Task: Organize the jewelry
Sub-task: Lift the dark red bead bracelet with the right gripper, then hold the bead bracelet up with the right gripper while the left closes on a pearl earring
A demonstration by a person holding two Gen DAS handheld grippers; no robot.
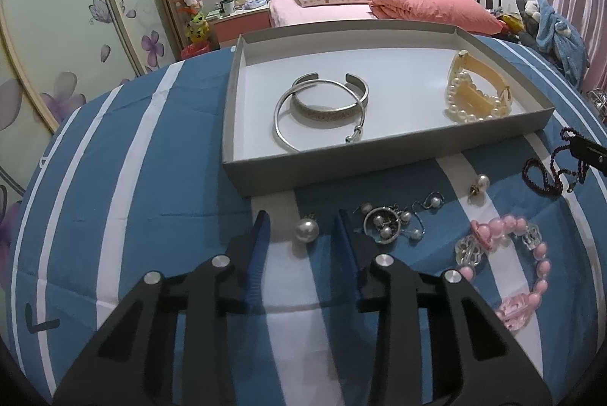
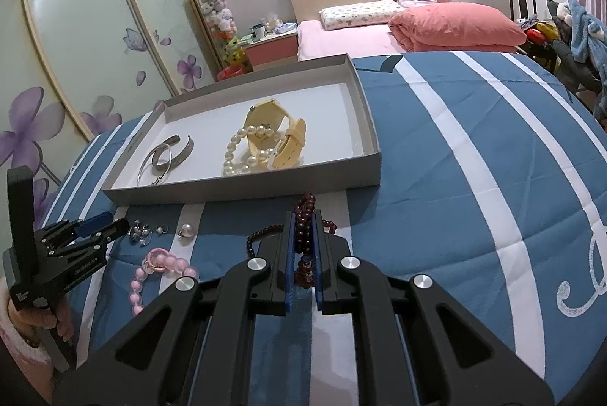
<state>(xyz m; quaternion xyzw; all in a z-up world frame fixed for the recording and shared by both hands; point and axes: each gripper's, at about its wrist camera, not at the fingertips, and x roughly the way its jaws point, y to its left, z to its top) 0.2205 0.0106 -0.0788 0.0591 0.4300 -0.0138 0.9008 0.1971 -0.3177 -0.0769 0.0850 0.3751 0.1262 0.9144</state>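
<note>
Left gripper (image 1: 303, 224) is spread around a pearl earring (image 1: 306, 230), pads clear; right gripper (image 2: 303, 239) pinches dark beads (image 2: 302, 235) at the tray's (image 2: 242, 188) 6 o'clock.

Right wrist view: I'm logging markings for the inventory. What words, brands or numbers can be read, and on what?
White print on the side of the black left gripper: too small and blurred to read.
White curly script on the blue striped bedspread, right edge: cut off, unreadable.
Grey cardboard tray: none visible.

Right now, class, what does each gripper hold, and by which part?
The right gripper is shut on the dark red bead necklace, pinching a bunch of its strands. The left gripper holds nothing; a pearl earring lies between its jaws.
</note>
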